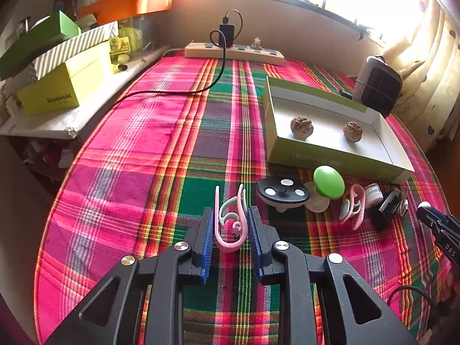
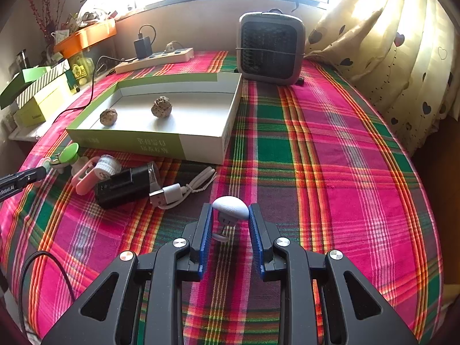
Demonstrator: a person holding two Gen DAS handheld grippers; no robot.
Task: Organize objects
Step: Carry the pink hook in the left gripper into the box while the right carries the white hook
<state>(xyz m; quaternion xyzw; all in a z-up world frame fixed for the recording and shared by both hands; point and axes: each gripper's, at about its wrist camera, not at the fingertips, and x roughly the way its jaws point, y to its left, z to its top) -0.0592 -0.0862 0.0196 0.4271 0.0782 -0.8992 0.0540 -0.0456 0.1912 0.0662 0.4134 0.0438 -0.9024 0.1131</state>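
Observation:
My left gripper [image 1: 231, 224] is shut on a pink clip [image 1: 230, 224] with a pale green inner piece, just above the plaid cloth. My right gripper [image 2: 230, 215] is shut on a small white mushroom-shaped piece [image 2: 231, 207]. A shallow green-and-white box [image 1: 330, 158] holds two walnuts [image 1: 301, 127] and also shows in the right wrist view [image 2: 201, 143]. In front of it lie a black disc [image 1: 283, 192], a green mushroom-shaped piece [image 1: 328, 181], a second pink clip [image 1: 353, 205], a white round case [image 2: 105, 167], a black box [image 2: 126, 185] and a white USB cable [image 2: 178, 191].
A power strip [image 1: 234, 51] with a black charger and cord lies at the table's far edge. A grey fan heater [image 2: 271, 47] stands behind the box. Stacked green and striped boxes [image 1: 57, 66] sit on a shelf to the left. Curtains [image 2: 388, 51] hang on the right.

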